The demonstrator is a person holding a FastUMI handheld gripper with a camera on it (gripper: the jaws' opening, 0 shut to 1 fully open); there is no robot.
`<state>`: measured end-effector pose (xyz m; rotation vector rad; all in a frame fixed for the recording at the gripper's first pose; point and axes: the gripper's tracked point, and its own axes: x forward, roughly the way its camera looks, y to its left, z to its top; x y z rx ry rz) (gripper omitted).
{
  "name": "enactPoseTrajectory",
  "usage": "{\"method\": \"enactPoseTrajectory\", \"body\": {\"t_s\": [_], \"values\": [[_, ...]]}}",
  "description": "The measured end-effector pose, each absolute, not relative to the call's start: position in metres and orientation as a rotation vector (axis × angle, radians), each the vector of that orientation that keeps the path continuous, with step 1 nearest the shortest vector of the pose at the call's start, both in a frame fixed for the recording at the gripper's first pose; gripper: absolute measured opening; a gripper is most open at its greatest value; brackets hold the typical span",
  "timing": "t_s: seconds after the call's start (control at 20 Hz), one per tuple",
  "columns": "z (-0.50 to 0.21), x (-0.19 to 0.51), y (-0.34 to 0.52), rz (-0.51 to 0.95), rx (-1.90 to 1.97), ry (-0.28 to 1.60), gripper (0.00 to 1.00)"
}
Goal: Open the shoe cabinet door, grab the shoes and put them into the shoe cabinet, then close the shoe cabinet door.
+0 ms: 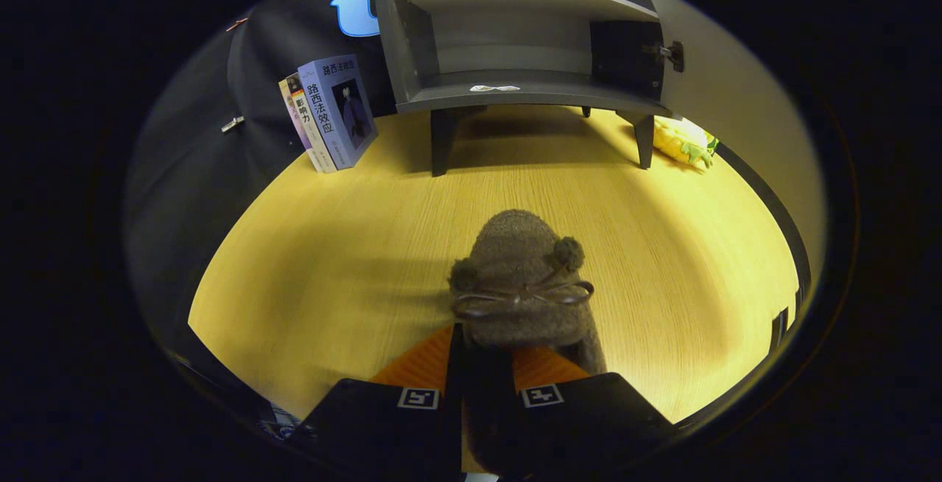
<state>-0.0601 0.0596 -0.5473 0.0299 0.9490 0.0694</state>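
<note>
- table: bare wood between jaws and cabinet, leaving a clear run for the carry.
- shoe cabinet: well beyond, door swung wide, lower shelf ready to take the load.
- slipper: pinched at the heel, toe aimed at the cabinet.
- gripper: jaws clamped on the slipper.

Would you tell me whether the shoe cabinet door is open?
Open: the shoe cabinet interior shows, its door swung aside; the gripper clamps the shoe.
</note>
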Motion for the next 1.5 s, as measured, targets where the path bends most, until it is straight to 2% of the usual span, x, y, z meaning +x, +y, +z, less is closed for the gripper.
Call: {"method": "enactPoseTrajectory", "body": {"t_s": [0.65,0.7,0.75,1.0,1.15,1.5], "values": [[-0.559,-0.003,0.057,0.026,0.032,0.882,0.26],[-0.579,-0.005,0.062,0.029,0.038,0.871,0.17],[-0.564,-0.01,0.059,0.028,0.03,0.871,0.08],[-0.558,-0.011,0.058,0.026,0.024,0.898,0.08],[-0.531,-0.01,0.054,0.024,0.013,0.899,0.08],[-0.421,0.016,0.05,0.02,-0.011,0.802,0.08]]}}
